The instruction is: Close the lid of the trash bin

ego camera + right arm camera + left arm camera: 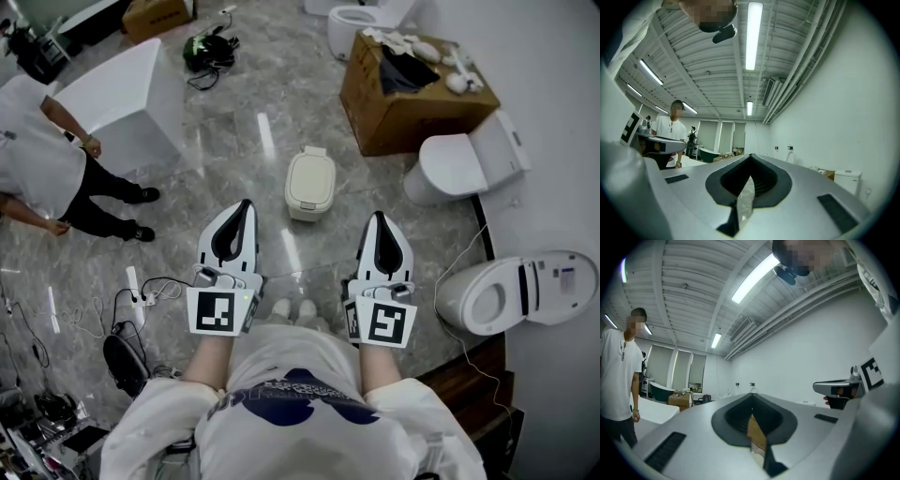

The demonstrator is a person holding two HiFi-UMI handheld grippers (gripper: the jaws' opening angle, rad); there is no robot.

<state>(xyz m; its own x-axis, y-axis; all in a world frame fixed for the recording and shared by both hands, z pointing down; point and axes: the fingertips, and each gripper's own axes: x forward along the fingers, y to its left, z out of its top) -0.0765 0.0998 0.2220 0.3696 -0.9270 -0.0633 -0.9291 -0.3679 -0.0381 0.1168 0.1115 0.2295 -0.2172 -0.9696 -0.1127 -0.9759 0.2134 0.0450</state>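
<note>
Cream trash bin on floor, lid seemingly down; left tool, right tool closed tight, empty, parked well short, likely idle.

Grey marble floor bearing trash bin, cardboard box, toilet

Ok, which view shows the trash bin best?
The head view: the bin stands whole on the floor, seen from above, ahead of the person. The left and right gripper views look out level across the room, and neither shows the bin.
</note>
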